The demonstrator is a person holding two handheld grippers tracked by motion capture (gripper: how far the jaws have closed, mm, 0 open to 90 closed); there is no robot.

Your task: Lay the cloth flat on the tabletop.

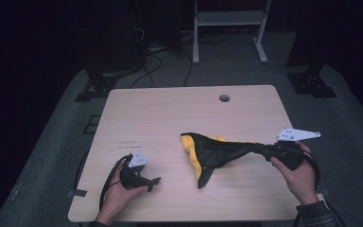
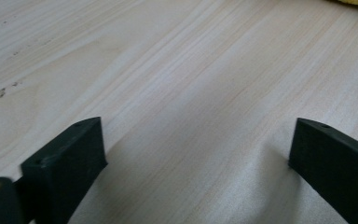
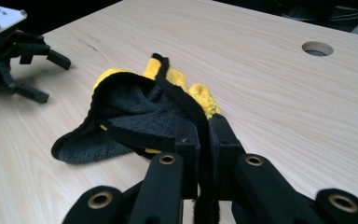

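We see the pale wooden table (image 1: 170, 109) with a round hole (image 1: 224, 98) toward its 12 o'clock edge, and just right of its centre lies a black-and-yellow cloth (image 1: 212, 152), one end drawn out toward 3 o'clock. There our right hand-held gripper (image 1: 268, 150) has its jaws clamped together on the cloth's black edge. At 8 o'clock our left hand-held gripper (image 1: 153, 182) rests low over bare wood, jaws spread apart and holding nothing, well apart from the cloth.
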